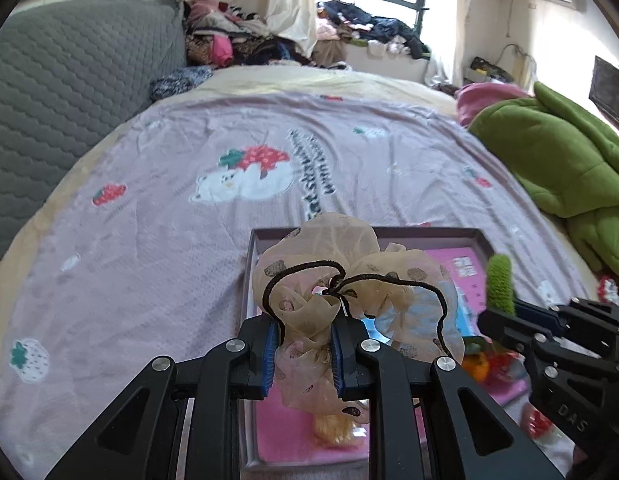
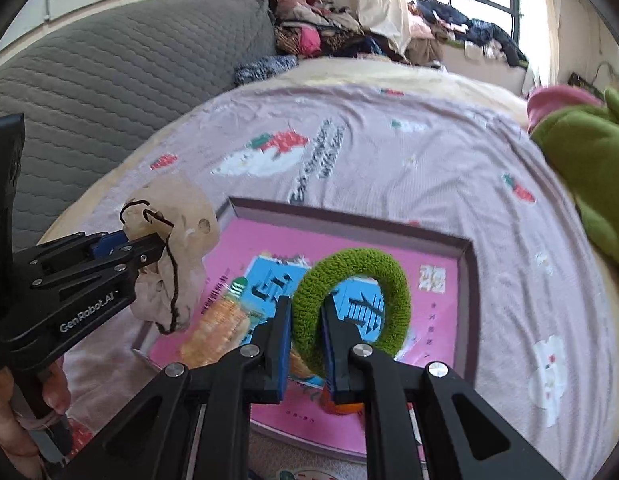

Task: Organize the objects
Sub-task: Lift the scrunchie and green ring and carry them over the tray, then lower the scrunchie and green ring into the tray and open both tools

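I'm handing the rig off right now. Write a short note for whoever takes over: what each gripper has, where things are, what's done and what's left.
Left gripper: shut on the beige sheer scrunchie, held above the left edge of the tray.
Right gripper: shut on the green fuzzy hair tie, held over the tray's pink floor.
The tray sits on the lilac strawberry blanket. A snack packet and an orange item already lie in it.
Done: both hair items are picked up.
Left: probably lower each into the tray and release. More small items show at the tray's near right corner, too blurred to name.
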Demonstrator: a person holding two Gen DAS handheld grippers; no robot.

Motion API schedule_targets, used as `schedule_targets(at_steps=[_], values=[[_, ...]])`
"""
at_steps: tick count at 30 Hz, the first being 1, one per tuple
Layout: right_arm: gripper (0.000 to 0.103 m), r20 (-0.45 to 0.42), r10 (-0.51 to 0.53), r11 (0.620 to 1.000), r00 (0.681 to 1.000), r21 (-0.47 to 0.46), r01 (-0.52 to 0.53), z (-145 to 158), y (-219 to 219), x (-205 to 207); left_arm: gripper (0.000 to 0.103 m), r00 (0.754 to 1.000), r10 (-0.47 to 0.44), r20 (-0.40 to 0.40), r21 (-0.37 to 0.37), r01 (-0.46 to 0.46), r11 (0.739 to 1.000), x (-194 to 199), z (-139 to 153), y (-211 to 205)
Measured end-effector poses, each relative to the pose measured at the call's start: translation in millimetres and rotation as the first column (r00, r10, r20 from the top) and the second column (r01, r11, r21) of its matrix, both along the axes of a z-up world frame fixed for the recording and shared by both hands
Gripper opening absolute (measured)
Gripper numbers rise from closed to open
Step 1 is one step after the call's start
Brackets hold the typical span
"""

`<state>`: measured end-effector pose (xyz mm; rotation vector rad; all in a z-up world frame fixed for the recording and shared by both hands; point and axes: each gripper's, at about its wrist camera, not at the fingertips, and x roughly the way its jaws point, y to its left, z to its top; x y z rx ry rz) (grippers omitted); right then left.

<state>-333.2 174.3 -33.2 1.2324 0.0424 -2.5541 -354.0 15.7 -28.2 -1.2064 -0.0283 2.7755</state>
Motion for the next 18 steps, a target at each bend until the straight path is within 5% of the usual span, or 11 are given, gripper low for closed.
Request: schedule_targets(at_steps=[9, 18], values=[[0.014, 0.029, 0.003, 1.0, 1.0, 0.028, -0.004, -20.1, 0.9, -15.1, 0.022, 0.999, 0.032, -0.035, 0.039, -0.03, 0.999, -12.2, -36.1, -0.2], [0.014, 0.073, -0.011, 0.998, 0.997, 0.066, 0.006, -51.3, -12.1, -39.2, 0.025, 0.999, -0.003, -0.048, -0.05, 0.001, 0.999, -19.2, -47.9, 5.6]])
